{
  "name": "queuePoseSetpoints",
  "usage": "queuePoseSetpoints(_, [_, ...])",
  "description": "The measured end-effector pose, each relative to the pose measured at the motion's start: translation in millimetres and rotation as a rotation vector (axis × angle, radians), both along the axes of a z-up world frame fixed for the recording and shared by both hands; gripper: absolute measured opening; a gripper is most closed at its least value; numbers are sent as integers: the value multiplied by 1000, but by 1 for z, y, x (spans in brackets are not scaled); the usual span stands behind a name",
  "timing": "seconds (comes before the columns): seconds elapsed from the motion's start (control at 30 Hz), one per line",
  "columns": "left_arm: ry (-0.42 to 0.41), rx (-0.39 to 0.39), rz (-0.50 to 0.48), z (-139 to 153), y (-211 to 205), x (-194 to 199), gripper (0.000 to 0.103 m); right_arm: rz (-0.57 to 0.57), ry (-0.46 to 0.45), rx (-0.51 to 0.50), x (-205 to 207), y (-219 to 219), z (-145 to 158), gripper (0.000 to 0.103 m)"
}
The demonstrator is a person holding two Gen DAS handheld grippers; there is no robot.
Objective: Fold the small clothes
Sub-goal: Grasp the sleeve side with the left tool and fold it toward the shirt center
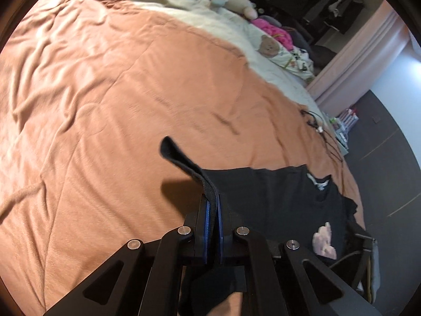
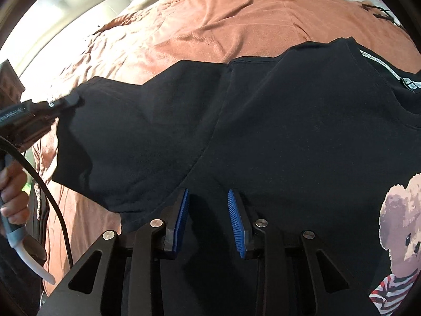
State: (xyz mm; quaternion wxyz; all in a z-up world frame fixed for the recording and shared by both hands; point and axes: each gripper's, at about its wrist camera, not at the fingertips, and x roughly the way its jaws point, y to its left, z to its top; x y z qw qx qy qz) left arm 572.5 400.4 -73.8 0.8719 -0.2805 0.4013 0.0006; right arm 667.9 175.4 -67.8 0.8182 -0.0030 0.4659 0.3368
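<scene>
A black T-shirt (image 1: 276, 197) with a bear print (image 1: 325, 242) lies spread on an orange bedspread (image 1: 105, 105). My left gripper (image 1: 211, 202) is shut on the hem of one sleeve, which it holds lifted off the bed, and a flap of cloth sticks up past the pads. In the right wrist view the same T-shirt (image 2: 289, 131) fills the frame, bear print (image 2: 402, 223) at the right. My right gripper (image 2: 208, 197) hovers low over the shirt's body near the armpit. Its blue pads (image 2: 235, 218) stand apart and pinch no cloth. The left gripper (image 2: 75, 100) shows at the sleeve's corner.
A cream blanket (image 1: 210, 21), a plush toy (image 1: 234, 1) and pink clothes (image 1: 276, 33) lie at the bed's far end. Cables (image 1: 315, 123) trail near the right edge of the bed, beyond which is dark floor (image 1: 381, 158). A hand (image 2: 13, 192) holds the left gripper's handle.
</scene>
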Motion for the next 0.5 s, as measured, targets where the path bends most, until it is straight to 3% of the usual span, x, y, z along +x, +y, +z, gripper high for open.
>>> queuePoseSetpoints(0.27, [-23, 46, -71, 36, -46, 13, 5, 1, -7, 30, -11, -28, 12, 29])
queuePoseSetpoints(0.3, [-27, 44, -85, 41, -54, 14, 5, 1, -12, 26, -13, -31, 14, 31])
queuePoseSetpoints(0.43, [-48, 57, -140, 58, -87, 21, 5, 5, -49, 28, -26, -46, 26, 57])
queuePoseSetpoints(0.5, [-50, 54, -157, 63, -100, 25, 5, -10, -63, 37, -31, -58, 29, 61])
